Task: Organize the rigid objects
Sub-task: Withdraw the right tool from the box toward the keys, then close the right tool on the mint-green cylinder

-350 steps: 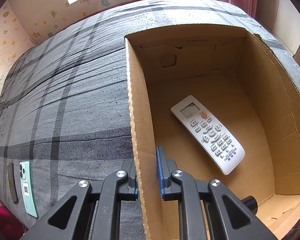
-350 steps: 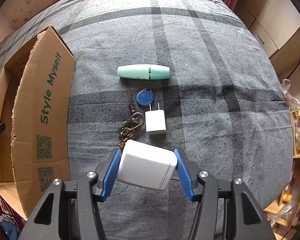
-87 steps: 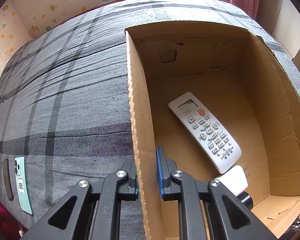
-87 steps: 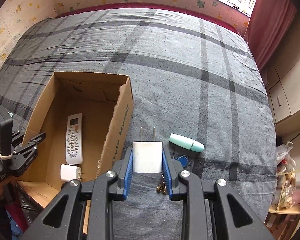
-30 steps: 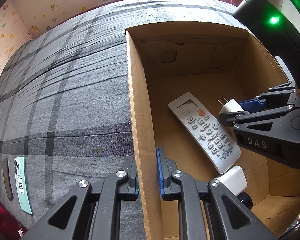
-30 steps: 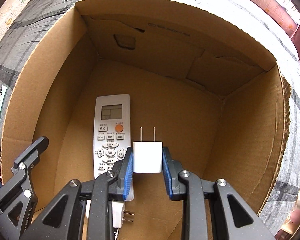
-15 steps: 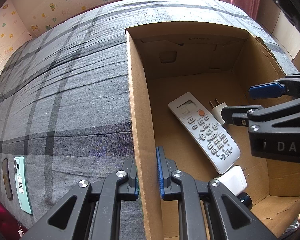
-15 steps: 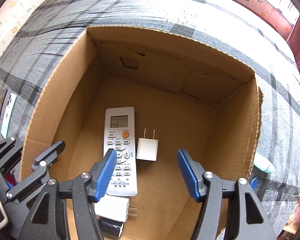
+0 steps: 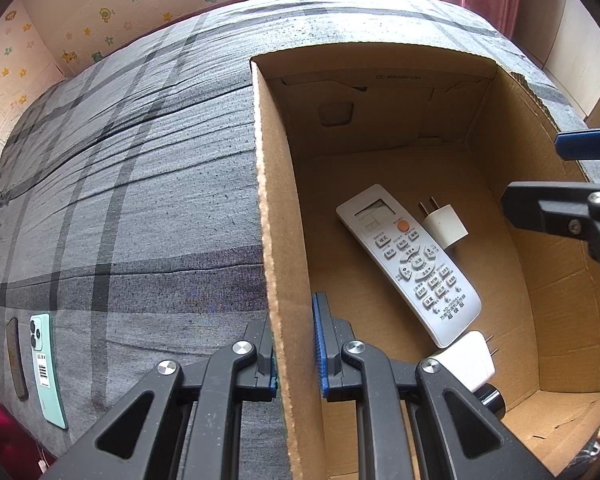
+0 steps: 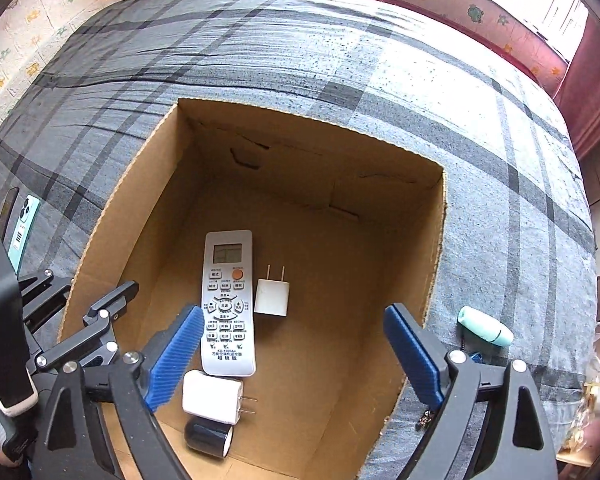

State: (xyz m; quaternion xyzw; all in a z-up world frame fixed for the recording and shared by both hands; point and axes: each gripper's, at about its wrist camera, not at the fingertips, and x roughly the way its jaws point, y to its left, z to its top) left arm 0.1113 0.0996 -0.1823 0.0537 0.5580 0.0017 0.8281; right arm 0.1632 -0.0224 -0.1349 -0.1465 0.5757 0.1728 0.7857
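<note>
A brown cardboard box stands open on the grey plaid bed. My left gripper is shut on the box's left wall. On the box floor a small white plug lies free beside a white remote. A larger white charger and a black cylinder lie at the near end. My right gripper hangs above the box. Its jaws are opening wide and nothing is between its blue pads.
Right of the box, a mint tube, a blue tag and a key bunch lie on the bed. At the bed's left edge are a mint phone and a dark flat item.
The right gripper's jaws spread and let go of the small white plug, which now lies beside the remote. That gripper rose out of the box. The left gripper stayed put.
</note>
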